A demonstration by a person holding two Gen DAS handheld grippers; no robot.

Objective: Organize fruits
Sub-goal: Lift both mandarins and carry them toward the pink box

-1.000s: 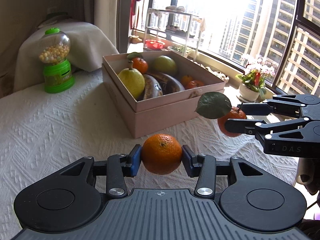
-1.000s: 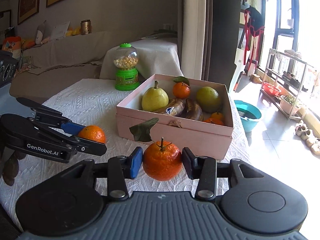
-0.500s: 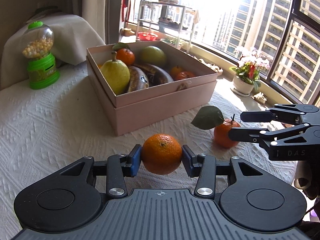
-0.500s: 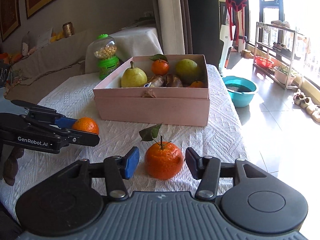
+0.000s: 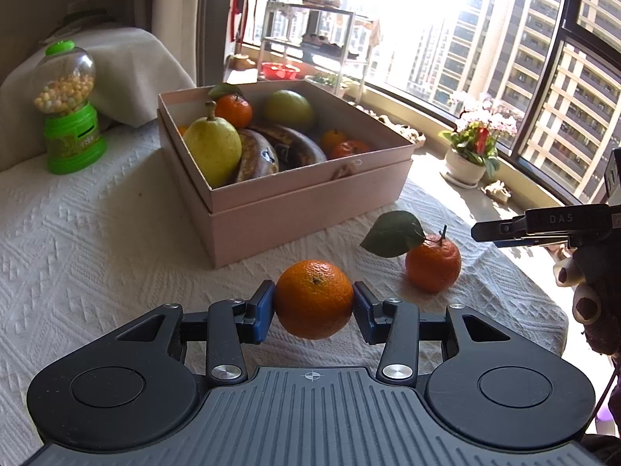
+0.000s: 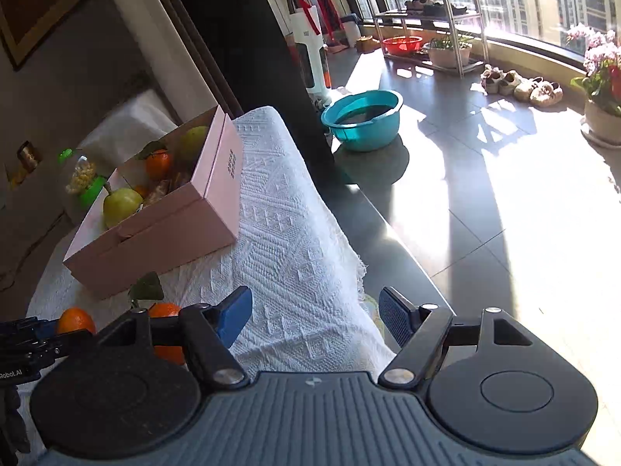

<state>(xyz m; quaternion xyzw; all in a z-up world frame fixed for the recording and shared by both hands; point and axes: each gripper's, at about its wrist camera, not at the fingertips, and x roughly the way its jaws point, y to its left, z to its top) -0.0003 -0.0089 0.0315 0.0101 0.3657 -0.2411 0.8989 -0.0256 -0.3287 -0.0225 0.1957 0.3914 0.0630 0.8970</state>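
My left gripper (image 5: 313,306) is shut on a plain orange (image 5: 313,299), held just above the white tablecloth in front of the pink box (image 5: 310,182). The box holds a pear (image 5: 211,147), bananas (image 5: 271,151) and small citrus. A mandarin with a leaf (image 5: 432,264) rests on the cloth to the right of my held orange. My right gripper (image 6: 314,306) has its jaws opening, with nothing between them. It is tilted and off to the right of the mandarin (image 6: 167,310), over the table's edge. In the left wrist view the right gripper (image 5: 475,231) shows side-on.
A green candy dispenser (image 5: 71,116) stands left of the box. The table's right edge drops to a tiled floor with a teal basin (image 6: 363,118). A flower pot (image 5: 471,151) sits on the window sill. A metal rack (image 6: 427,11) stands by the window.
My right gripper set the leafy mandarin on the cloth, let go, opened wider, then rolled and drew away to the right. The left gripper kept its orange and barely moved.
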